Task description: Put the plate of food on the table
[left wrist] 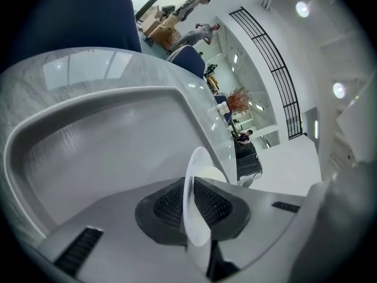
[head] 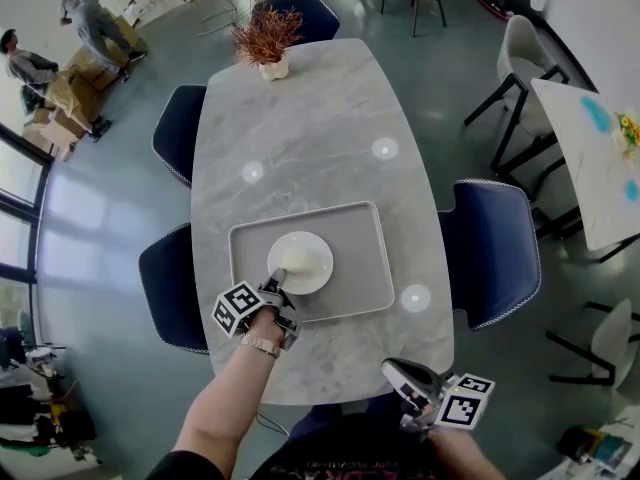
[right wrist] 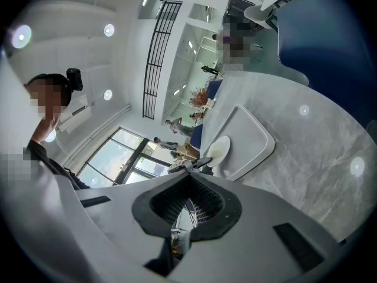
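A white plate with a pale lump of food lies in a grey tray on the near half of the marble table. My left gripper is shut on the plate's near-left rim. In the left gripper view the plate runs edge-on between the pads, above the tray. My right gripper hovers off the table's front edge at the lower right, shut with nothing in it. From there the plate and tray show beyond its jaws.
A potted dried plant stands at the table's far end. Blue chairs flank the table on both sides. Another table stands at the right. People are by boxes at the far left.
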`<action>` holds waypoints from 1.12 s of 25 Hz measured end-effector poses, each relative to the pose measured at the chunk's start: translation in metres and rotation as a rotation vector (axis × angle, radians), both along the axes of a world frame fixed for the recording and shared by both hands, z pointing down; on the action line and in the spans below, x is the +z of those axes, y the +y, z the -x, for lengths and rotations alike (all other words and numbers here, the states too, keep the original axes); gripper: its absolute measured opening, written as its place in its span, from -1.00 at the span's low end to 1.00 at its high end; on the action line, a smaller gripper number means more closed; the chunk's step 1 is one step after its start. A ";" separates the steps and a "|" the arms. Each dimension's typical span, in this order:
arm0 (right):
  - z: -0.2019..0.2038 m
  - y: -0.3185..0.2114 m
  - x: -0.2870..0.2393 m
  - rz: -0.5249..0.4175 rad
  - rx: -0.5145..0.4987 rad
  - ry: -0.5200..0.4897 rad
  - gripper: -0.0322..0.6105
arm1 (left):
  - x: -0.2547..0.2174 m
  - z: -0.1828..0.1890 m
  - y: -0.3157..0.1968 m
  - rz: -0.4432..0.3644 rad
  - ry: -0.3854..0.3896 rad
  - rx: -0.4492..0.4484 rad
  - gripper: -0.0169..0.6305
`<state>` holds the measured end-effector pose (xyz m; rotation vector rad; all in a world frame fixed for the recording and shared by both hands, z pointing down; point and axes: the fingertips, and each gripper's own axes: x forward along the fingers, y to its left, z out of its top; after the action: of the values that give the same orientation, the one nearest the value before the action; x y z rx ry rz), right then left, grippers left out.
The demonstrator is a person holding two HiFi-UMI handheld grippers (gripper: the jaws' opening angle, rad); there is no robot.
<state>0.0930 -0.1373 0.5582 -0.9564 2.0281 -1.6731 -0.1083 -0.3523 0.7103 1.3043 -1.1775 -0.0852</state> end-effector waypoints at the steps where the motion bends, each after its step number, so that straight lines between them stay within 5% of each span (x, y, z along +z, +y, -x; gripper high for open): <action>1: 0.000 0.000 0.000 0.000 0.001 -0.001 -0.86 | 0.001 0.000 0.000 0.004 -0.012 0.011 -0.84; 10: 0.000 0.003 -0.001 -0.004 0.000 -0.009 -0.86 | 0.005 0.003 0.010 0.037 -0.141 0.084 -0.65; 28: -0.001 0.008 -0.006 -0.014 -0.010 -0.021 -0.86 | 0.003 0.011 0.018 0.034 -0.191 0.080 -0.54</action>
<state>0.0936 -0.1295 0.5524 -0.9221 2.0319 -1.6642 -0.1198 -0.3340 0.7129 1.3499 -1.2800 0.1199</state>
